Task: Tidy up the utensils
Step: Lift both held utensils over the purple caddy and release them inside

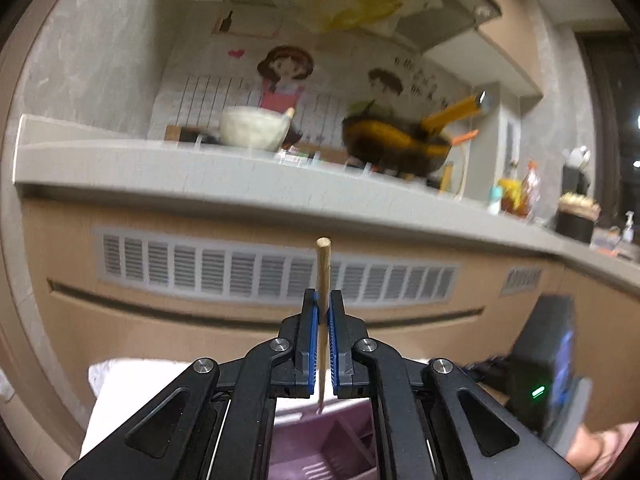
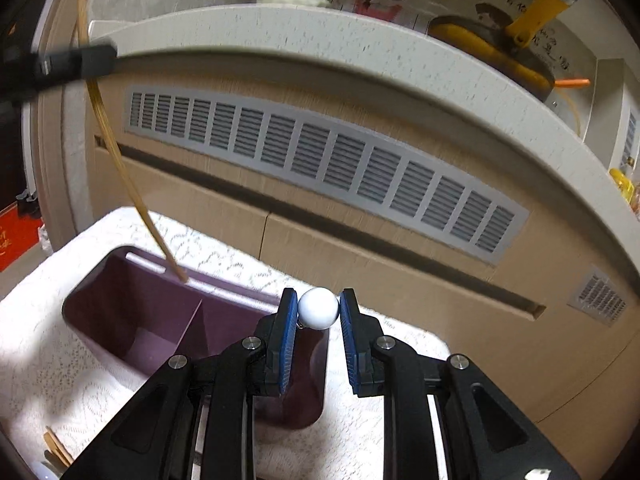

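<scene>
**Both grippers loaded over the purple organizer**

Left gripper [image 1: 323, 316] of mine is clamped on a wooden chopstick [image 1: 322, 280], which stands nearly upright between the blue pads, its blunt end above the fingertips and its thin end hanging below them. From the right wrist view that chopstick's tip sits just at the far rim of the purple organizer [image 2: 120, 320], above its left compartment. My right gripper [image 2: 319, 308] is closed on a white round-ended utensil [image 2: 319, 307], pads pressing either side of the ball, over the organizer's right end. The organizer rests on a white lace cloth [image 2: 48, 360]. More wooden utensils [image 2: 56, 448] lie at the cloth's near left corner. Behind runs a grey counter [image 1: 160, 164] with a vent grille [image 2: 320, 160] beneath.
</scene>
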{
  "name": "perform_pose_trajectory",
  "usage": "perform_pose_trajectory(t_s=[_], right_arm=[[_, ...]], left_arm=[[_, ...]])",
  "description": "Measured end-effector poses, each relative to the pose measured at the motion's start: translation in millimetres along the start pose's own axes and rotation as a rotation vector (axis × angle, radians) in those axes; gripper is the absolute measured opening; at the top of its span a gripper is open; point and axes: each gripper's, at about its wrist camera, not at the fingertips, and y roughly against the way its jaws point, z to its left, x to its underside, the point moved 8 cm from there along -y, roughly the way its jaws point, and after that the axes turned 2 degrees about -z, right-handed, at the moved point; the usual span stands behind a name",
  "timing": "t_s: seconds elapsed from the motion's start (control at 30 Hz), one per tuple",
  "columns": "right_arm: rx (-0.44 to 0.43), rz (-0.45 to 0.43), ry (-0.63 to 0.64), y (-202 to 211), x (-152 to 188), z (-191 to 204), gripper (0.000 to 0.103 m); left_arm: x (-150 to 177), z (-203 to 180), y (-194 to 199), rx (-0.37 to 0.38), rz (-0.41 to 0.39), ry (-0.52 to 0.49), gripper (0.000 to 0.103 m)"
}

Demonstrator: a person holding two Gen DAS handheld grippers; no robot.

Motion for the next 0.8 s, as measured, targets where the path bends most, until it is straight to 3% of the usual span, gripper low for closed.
perform_pose_trajectory(t_s=[0.17, 0.23, 0.33, 0.63, 0.67, 0.7, 0.73, 0.8], right_arm=[[0.019, -0.010, 0.002, 2.8, -9.3, -6.6, 0.020], [0.021, -0.005, 0.005, 1.3, -7.2, -5.7, 0.020], [-0.002, 0.020, -0.005, -4.3, 1.1, -0.6, 0.020], [-0.060, 0.078, -0.030, -10.1, 24.6, 8.1, 0.021], [-0.066, 0.079, -0.036, -9.4, 26.3, 7.6, 0.024], [-0.070, 0.079, -0.042, -7.6, 27.7, 6.5, 0.037], [-0.069, 0.069, -0.056, -3.4, 28.6, 3.4, 0.059], [-0.057, 0.027, -0.092, 9.6, 27.2, -5.3, 0.083]], left_arm=[[-28.7, -7.6, 23.5, 0.069, -0.046, 0.053, 0.005], [-26.1, -7.5, 23.6, 0.054, -0.044, 0.042, 0.005], [-7.4, -8.1, 13.3, -0.003, -0.018, -0.020, 0.005], [62.3, 8.6, -27.2, -0.051, 0.193, 0.028, 0.005], [70.5, 10.0, -29.2, -0.060, 0.216, 0.029, 0.005], [78.0, 11.5, -30.2, -0.068, 0.237, 0.033, 0.007], [83.4, 12.6, -30.6, -0.071, 0.255, 0.041, 0.007], [89.4, 14.9, -25.4, -0.073, 0.270, 0.063, 0.007]])
